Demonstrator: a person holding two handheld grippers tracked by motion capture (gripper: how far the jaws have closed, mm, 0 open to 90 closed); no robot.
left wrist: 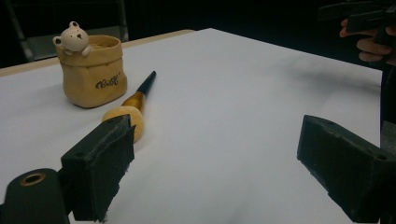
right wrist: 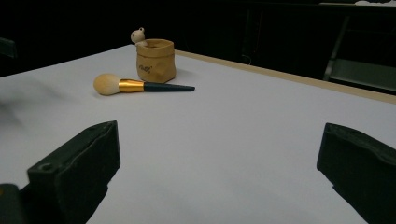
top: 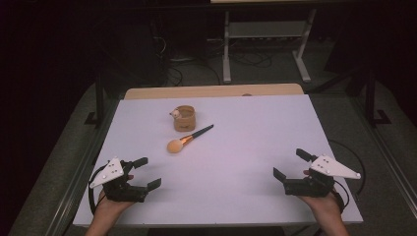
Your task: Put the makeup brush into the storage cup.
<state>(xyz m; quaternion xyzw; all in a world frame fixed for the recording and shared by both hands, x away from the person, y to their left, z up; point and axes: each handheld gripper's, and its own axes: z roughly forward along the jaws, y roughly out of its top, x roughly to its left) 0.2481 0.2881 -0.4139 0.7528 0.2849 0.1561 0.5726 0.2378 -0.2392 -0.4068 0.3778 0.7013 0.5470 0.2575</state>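
Start position: left gripper (top: 143, 173) and right gripper (top: 290, 164) rest at the near table (top: 255, 123) edge, jaws spread and empty; brush (top: 189, 138) lies flat just beside the pot (top: 185, 118), so next likely a reach to the handle.

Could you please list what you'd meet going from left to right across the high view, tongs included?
Left tongs → makeup brush → right tongs. The tan pouch with the little bear sits above the brush and overlaps it sideways, so I leave it out of the order.
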